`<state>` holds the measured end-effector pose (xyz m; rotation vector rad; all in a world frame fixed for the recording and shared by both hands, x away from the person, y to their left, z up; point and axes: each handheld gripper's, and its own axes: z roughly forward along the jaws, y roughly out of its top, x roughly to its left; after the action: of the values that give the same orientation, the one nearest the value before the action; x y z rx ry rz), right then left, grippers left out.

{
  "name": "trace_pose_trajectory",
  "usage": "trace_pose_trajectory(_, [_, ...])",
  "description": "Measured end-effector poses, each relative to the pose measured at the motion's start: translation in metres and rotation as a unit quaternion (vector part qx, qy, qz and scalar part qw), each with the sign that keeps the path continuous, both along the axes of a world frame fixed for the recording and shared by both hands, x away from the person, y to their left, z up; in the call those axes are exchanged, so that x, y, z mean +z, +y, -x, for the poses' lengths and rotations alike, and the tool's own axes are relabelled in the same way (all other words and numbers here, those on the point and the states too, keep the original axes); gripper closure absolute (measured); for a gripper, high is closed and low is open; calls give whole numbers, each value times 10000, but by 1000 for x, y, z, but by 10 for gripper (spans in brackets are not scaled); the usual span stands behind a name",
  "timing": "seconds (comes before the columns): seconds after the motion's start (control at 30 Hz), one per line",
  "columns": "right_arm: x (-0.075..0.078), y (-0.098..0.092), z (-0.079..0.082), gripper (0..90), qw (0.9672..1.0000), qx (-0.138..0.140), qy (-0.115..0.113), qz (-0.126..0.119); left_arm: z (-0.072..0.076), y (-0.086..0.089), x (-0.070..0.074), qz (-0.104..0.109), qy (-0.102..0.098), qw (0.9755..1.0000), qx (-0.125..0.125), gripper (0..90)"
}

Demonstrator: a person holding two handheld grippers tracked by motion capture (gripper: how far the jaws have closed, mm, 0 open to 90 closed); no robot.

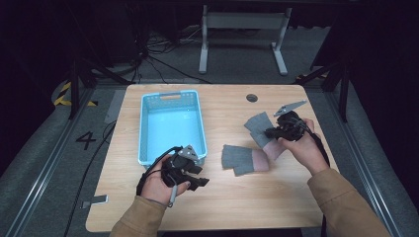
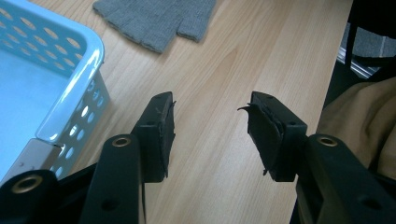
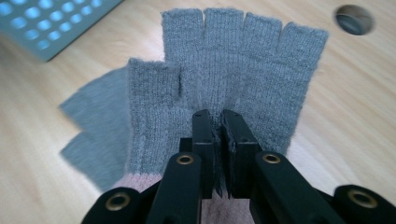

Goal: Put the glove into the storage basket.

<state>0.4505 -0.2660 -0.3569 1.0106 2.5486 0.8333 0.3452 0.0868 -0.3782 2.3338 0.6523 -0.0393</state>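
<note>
two gloves: grey fingerless knits with pink cuffs, both on the right half of the bench (image 1: pixel 237 202).
held glove (image 3: pixel 243 79): pinched in the right tool (image 3: pixel 219 126), its jaws clenched on the knit near the cuff; five short open finger stubs fan out beyond the jaws. in the high view it (image 1: pixel 259 126) hangs from the tool at the right, tilted, its far end pointing toward the bench's far side.
lying glove (image 1: pixel 243 159): flat on the bench near the middle, to the right of the basket, cuff toward the right; in the right gripper view it (image 3: pixel 95 126) shows blurred under and to the left of the held glove. in the left gripper view its grey finger end (image 2: pixel 156 18) lies at the top, apart from the jaws.
right tool, place: in the person's right hand (image 1: pixel 301 145) above the right side of the bench, just right of the lying glove.
left tool (image 2: pixel 212 128): released, jaws apart with bare wood between them, nothing held; in the high view it (image 1: pixel 195 175) sits in the left hand at the near left, just by the basket's near right corner.
basket (image 1: pixel 148 123): light blue, perforated walls, left of centre, nothing visible inside it.
bench, other: a round dark hole (image 1: pixel 252 98) on the far side, right of the basket.
</note>
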Motion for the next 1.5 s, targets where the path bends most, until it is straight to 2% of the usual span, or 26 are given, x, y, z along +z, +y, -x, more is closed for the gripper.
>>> trace_pose_trajectory(0.27, [-11,26,18,849,9982,562,121,145,1,-2,0,33,-19,10000,-74,545])
trace_pose_trajectory(0.4, [-18,36,23,849,9968,731,228,236,2,-4,-1,94,-92,9998,-131,552])
trace_pose_trajectory(0.63, [-32,48,27,849,9939,951,400,400,-1,-9,-7,194,-85,9996,-182,527])
trace_pose_trajectory(0.77, [-43,52,27,849,9925,996,515,488,-2,-12,-8,268,-43,9993,-243,542])
trace_pose_trajectory(0.9, [-49,54,27,847,9912,1066,575,535,-2,-14,-9,219,-20,9993,-287,547])
trace_pose_trajectory(1.1, [-60,54,26,830,9910,1006,738,487,-3,-16,-11,139,2,9996,-258,526])
trace_pose_trajectory(1.17, [-63,52,27,829,9913,980,763,440,-3,-16,-12,171,-8,9996,-221,520])
trace_pose_trajectory(1.33, [-64,51,29,828,9915,972,754,419,-3,-16,-13,230,-35,9996,-132,513])
trace_pose_trajectory(1.5, [-65,51,35,827,9918,936,800,354,-3,-19,-14,200,-71,9997,-96,511])
